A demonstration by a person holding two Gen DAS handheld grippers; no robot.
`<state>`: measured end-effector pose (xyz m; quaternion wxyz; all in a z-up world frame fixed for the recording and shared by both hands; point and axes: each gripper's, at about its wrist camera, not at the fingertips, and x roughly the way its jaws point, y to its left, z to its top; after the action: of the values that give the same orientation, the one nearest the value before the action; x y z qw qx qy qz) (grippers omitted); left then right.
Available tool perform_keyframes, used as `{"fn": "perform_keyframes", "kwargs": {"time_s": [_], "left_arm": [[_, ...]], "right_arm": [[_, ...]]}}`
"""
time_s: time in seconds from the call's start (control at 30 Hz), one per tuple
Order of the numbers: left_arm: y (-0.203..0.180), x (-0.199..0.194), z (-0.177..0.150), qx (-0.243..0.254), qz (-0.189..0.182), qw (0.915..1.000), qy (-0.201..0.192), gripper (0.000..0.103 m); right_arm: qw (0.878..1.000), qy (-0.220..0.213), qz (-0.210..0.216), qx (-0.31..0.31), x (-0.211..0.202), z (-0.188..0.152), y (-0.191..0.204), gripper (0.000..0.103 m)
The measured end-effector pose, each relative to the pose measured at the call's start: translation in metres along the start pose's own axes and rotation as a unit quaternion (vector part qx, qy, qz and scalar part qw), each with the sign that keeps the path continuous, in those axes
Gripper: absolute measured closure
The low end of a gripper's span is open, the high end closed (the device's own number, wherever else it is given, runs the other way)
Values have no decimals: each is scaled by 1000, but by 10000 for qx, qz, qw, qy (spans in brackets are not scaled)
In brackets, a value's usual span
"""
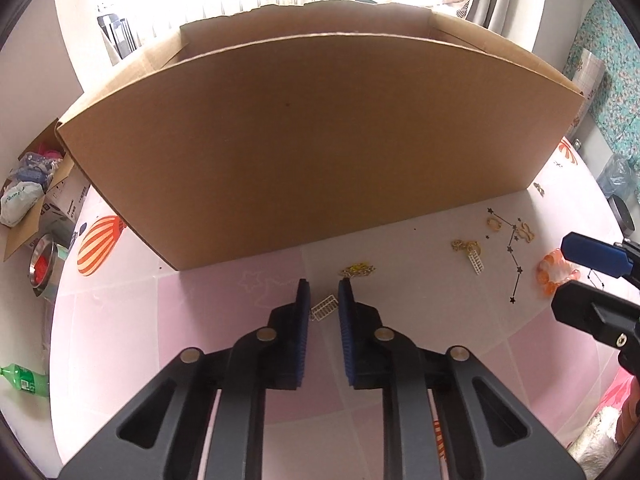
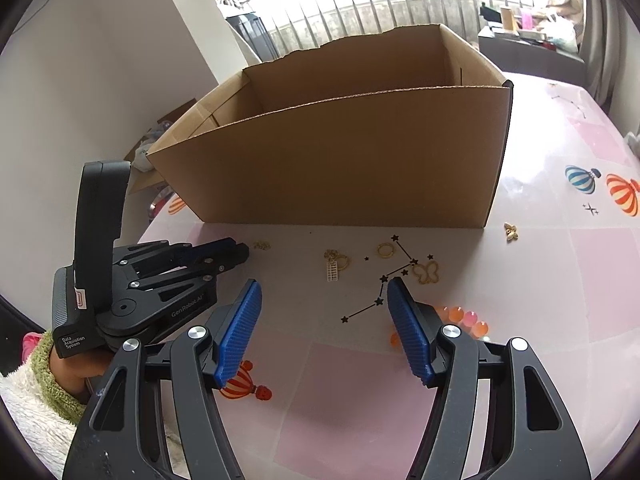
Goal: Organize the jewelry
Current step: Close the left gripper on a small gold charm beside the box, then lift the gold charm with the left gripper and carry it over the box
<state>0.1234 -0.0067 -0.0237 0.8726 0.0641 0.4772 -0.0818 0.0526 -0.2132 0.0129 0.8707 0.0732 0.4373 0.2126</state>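
An open cardboard box (image 1: pixel 304 144) stands on the pink table, also in the right wrist view (image 2: pixel 344 160). My left gripper (image 1: pixel 324 300) is narrowly open around a small white ladder charm (image 1: pixel 323 309) lying on the table; a gold chain (image 1: pixel 357 270) lies just beyond. My right gripper (image 2: pixel 324 308) is wide open and empty, low over the table. Ahead of it lie a gold ring with ladder charm (image 2: pixel 335 264), a gold ring (image 2: pixel 386 249), a gold butterfly outline (image 2: pixel 428 273) and a small gold butterfly (image 2: pixel 510 232). An orange bead bracelet (image 2: pixel 466 318) lies by its right finger.
The table cover (image 2: pixel 560 280) has balloon and constellation prints. Off the table's left edge are a small box of clutter (image 1: pixel 32 188), a tape roll (image 1: pixel 44 268) and a green bottle (image 1: pixel 20 376). The left gripper shows in the right wrist view (image 2: pixel 236 252).
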Motion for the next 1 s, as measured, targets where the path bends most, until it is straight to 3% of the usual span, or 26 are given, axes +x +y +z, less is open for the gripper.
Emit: {"fn": "perform_keyframes", "kwargs": {"time_s": [0.1, 0.37, 0.67, 0.9, 1.0], "left_arm": [[-6, -1, 0, 88, -31, 10000, -19, 98], [-9, -10, -19, 112, -146, 9998, -102, 99], [12, -40, -28, -283, -718, 9964, -358, 99], [34, -68, -35, -894, -1360, 9843, -686, 99], [38, -68, -33, -898, -1308, 9844, -765, 99]], "right_arm": [[10000, -29, -20, 36, -3, 0, -2, 43], [9997, -138, -159, 153, -10, 2, -10, 43], [9984, -186, -221, 480, -12, 4, -23, 45], [9982, -178, -129, 564, -11, 4, -22, 46], [9984, -201, -105, 521, -11, 4, -19, 46]]}}
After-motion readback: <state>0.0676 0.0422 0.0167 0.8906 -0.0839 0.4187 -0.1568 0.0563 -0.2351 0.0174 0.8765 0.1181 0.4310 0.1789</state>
